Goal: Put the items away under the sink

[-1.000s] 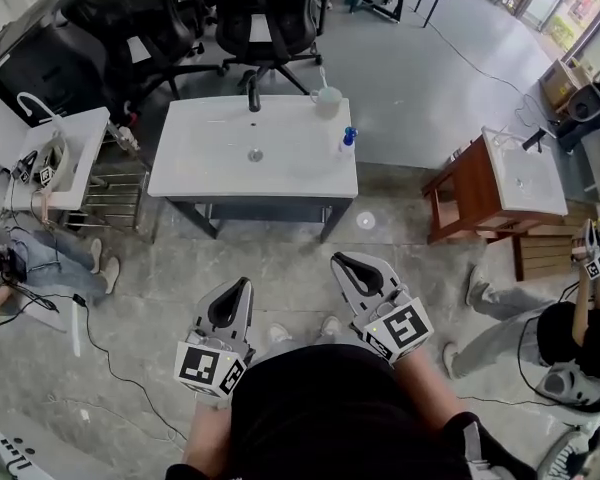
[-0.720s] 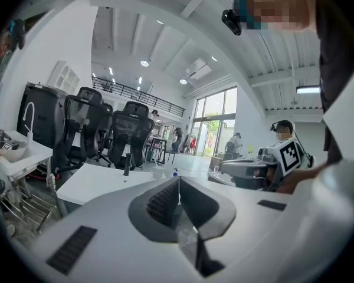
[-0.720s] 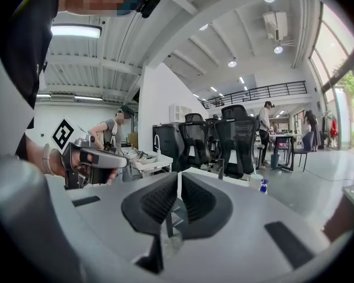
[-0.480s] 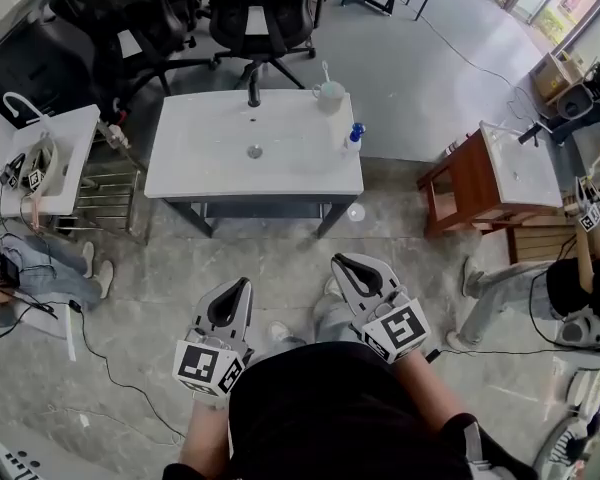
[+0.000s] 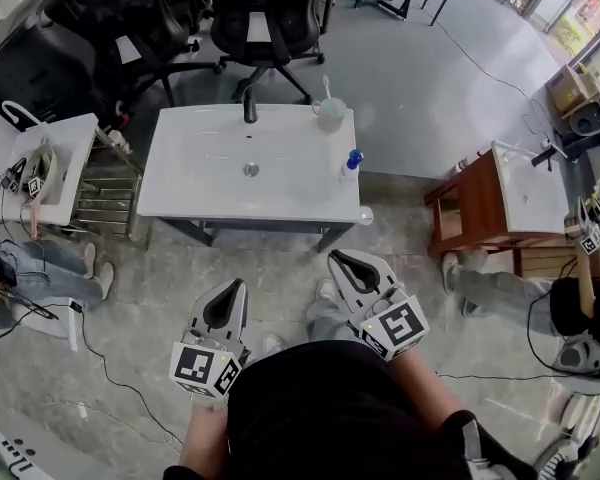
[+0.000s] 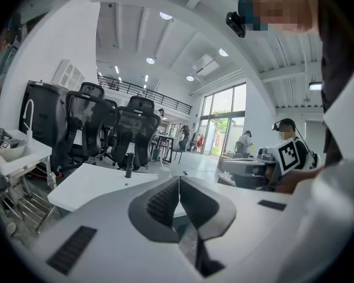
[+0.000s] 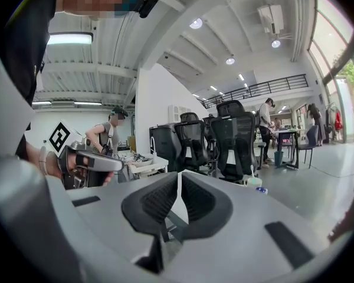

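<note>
A white sink top [image 5: 210,183] on a dark frame stands ahead of me in the head view, with a black faucet [image 5: 250,105] at its back edge. A pale cup holding a toothbrush [image 5: 329,113] sits at its back right corner. A small blue-capped bottle [image 5: 349,165] stands on its right edge. My left gripper [image 5: 239,284] and right gripper [image 5: 337,259] hover low over the floor, well short of the sink. Both are shut with nothing between the jaws. The left gripper [image 6: 178,183] and right gripper [image 7: 179,180] views look over the sink top from afar.
Black office chairs [image 5: 265,18] crowd behind the sink. A second white basin [image 5: 65,138] stands at the left and a wooden stand with a basin [image 5: 480,208] at the right. People sit on the floor at both sides. A cable [image 5: 110,363] runs across the floor. A small round white object [image 5: 365,215] lies by the sink's right leg.
The sink has slid slightly lower in the head view as I stepped toward it. Both grippers keep the same pose and stay shut. The person at right has shifted.
</note>
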{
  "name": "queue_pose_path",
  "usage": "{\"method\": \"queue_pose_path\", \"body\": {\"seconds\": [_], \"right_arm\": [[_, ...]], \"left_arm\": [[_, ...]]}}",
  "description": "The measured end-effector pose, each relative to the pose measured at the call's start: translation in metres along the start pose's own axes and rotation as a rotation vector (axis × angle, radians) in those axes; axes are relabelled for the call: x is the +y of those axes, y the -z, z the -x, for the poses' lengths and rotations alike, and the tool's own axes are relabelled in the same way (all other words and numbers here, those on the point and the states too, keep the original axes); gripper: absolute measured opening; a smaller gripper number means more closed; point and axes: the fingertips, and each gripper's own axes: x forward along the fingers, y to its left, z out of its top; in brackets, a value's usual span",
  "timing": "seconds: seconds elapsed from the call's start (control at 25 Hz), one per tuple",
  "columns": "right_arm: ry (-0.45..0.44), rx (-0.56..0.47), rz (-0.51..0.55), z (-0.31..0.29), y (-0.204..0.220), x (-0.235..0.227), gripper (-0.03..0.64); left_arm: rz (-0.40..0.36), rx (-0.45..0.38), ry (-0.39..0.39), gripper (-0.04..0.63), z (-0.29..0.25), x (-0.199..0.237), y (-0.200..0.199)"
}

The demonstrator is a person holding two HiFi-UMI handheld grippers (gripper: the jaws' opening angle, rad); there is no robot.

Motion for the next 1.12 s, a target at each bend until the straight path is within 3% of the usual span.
{"method": "queue_pose_path", "body": {"seconds": [0.6, 0.8, 1.12], "right_arm": [[-0.086, -0.013, -0.034, -0.041, 0.008, -0.148, 0.040], [-0.082, 0.036, -0.059, -0.049, 0.031, -0.183, 0.040], [-0.047, 0.137, -0.123, -0.059, 0.084, -0.210, 0.041]], "left_arm": [[0.005, 0.015, -0.157, 0.023, -0.117, -0.018, -0.022], [0.013, 0.031, -0.201, 0.023, -0.134, -0.021, -0.022], [0.017, 0.068, -0.204, 0.023, -0.145, -0.019, -0.017]]}}
